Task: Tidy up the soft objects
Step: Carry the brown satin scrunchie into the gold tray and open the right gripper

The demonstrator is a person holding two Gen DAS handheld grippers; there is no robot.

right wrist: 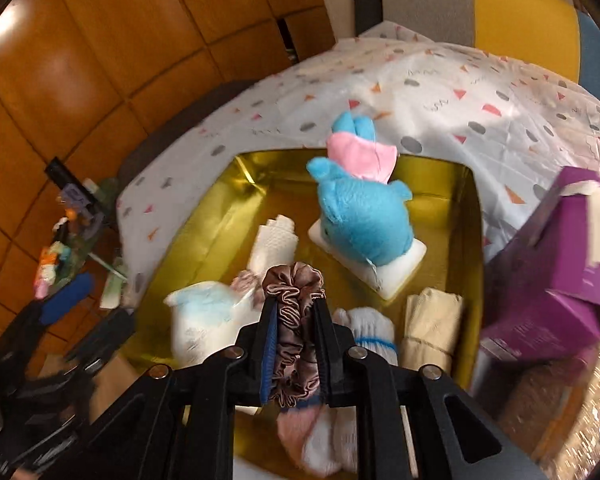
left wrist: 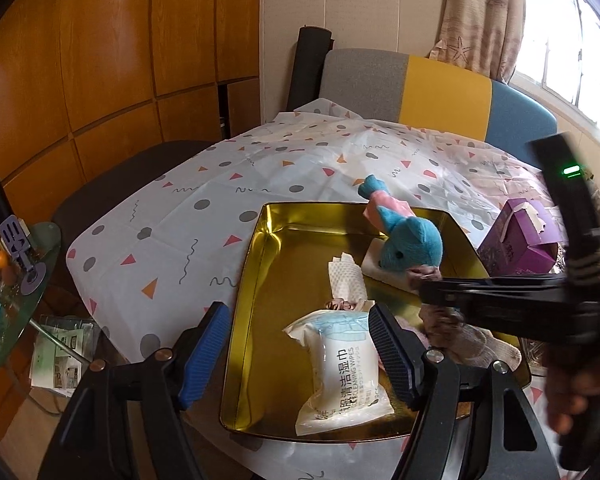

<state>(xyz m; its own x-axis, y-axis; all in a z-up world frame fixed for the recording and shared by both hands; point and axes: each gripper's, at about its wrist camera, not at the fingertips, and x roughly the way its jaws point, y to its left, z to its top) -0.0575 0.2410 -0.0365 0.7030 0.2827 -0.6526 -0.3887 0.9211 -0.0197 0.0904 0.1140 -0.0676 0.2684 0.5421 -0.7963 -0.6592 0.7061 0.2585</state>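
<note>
A bench under a white tablecloth (left wrist: 172, 216) printed with grey dots and coloured triangles carries a shallow gold metal tray (left wrist: 260, 264), which sits toward the near right of the cloth. Just right of the tray stands a purple carton (right wrist: 556, 280) with a torn top. Inside the tray, a blue plush toy (right wrist: 360, 220) in a pink garment lies at the far side, its head resting on a white block (right wrist: 392, 276) and its legs hanging over the far rim. At the near left of the tray lies a pack of cleaning wipes (left wrist: 340, 368), and beyond it a folded white paper towel (left wrist: 346, 280). At the near right are a rolled beige cloth (right wrist: 432, 328) and a white sock bundle (right wrist: 370, 328) with a blue band, side by side. The left gripper (left wrist: 296, 356) hangs with its blue-padded fingers apart, astride the tray's left wall and the wipes pack, gripping nothing. The right gripper (right wrist: 296, 344) is clamped on a brown satin scrunchie (right wrist: 294, 292), held above the near middle of the tray; its ruffles bulge out past the fingertips.
</note>
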